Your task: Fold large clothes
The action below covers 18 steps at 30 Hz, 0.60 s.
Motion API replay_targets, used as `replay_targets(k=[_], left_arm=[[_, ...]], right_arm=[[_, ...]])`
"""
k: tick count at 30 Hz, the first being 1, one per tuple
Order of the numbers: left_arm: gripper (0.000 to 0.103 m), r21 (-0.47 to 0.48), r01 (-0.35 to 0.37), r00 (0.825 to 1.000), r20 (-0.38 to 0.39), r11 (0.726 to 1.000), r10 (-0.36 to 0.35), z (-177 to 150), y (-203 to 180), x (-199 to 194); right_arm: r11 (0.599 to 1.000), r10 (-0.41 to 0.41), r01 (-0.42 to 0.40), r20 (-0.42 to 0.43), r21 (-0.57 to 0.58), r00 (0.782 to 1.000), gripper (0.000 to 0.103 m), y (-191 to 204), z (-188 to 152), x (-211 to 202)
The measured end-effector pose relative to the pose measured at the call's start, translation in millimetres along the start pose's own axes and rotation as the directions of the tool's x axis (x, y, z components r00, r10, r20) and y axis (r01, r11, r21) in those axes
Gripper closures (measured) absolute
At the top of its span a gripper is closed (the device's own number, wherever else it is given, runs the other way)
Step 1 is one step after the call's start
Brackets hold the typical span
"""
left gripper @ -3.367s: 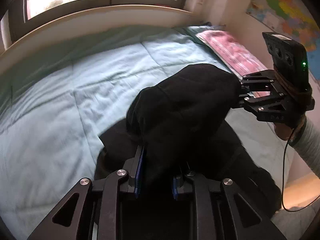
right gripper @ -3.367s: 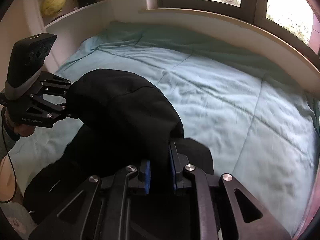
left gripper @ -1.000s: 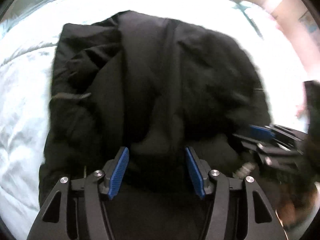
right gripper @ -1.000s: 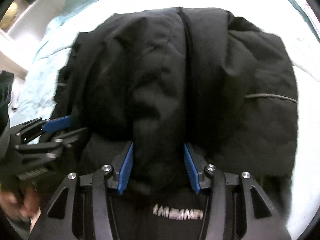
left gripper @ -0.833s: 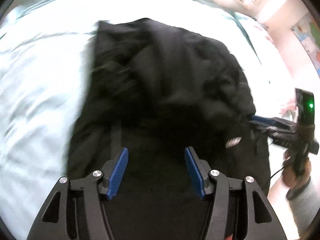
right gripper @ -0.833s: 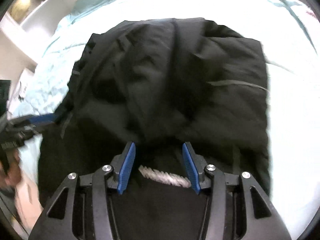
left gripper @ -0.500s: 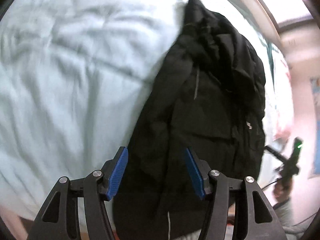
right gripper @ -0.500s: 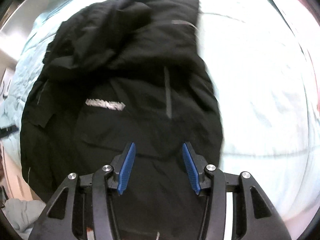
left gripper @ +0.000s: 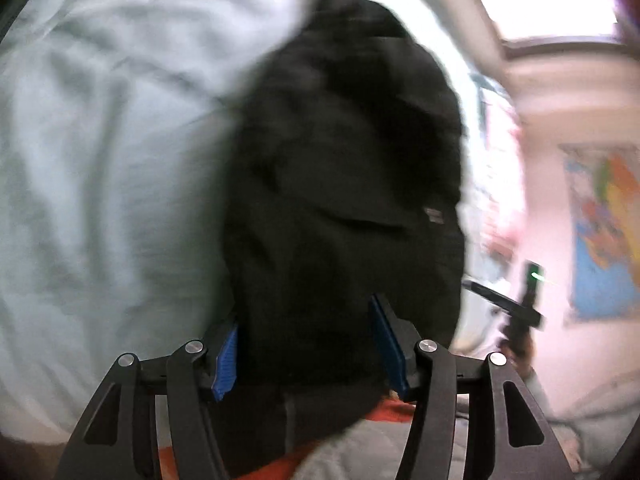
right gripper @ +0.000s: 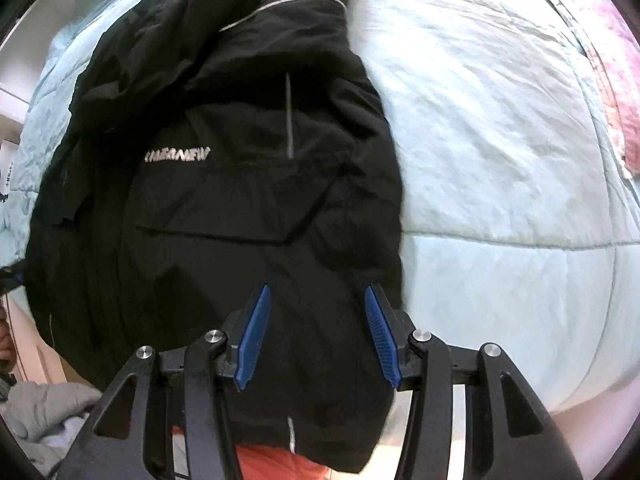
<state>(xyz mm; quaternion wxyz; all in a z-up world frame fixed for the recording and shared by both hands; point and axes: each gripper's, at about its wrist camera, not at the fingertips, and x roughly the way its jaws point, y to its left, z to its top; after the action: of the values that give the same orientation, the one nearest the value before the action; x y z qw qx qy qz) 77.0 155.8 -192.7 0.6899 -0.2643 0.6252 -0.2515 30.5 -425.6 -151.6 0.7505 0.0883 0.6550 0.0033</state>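
Black jacket lies rumpled on pale blue quilt, hem hanging over bed edge. Right gripper above hem, jaws apart, empty. Left gripper likewise apart, pads clear. Fabric looks soft, slick, bulky; likely best pinched at hem corners or shoulder seams.

jacket: black; silver-white chest lettering, thin grey reflective stripes
bedspread: pale aqua, quilted seams
pillow: pink, mottled
gripper pads: blue, on black linkages
wall map: multicoloured, blurred
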Motion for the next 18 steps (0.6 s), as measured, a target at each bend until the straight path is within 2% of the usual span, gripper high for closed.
replay_targets(k=[3, 7, 9, 14, 18], left_arm=[[0.044, 0.048, -0.020, 0.999, -0.032, 0.999, 0.022, 3, -12, 12], [0.044, 0.009, -0.155, 0.980, -0.122, 0.988, 0.155, 6, 3, 54], [0.044, -0.006, -0.170, 0.976, -0.137, 0.985, 0.168, 5, 5, 62], [0.046, 0.049, -0.112, 0.987, -0.109, 0.992, 0.117, 14, -24, 52], [0.047, 0.084, 0.002, 0.996, -0.091, 0.996, 0.006, 26, -53, 42]], right_arm=[[0.999, 0.027, -0.027, -0.017, 0.030, 0.999, 0.051, -11, -20, -2], [0.996, 0.052, -0.049, -0.037, 0.078, 0.998, 0.051, -29, -44, 0], [0.994, 0.053, -0.049, -0.044, 0.097, 0.998, 0.051, -34, -52, 2], [0.987, 0.073, -0.059, -0.086, 0.146, 0.994, 0.051, -48, -81, 13], [0.979, 0.104, -0.083, -0.107, 0.188, 0.989, 0.051, -62, -98, 26]])
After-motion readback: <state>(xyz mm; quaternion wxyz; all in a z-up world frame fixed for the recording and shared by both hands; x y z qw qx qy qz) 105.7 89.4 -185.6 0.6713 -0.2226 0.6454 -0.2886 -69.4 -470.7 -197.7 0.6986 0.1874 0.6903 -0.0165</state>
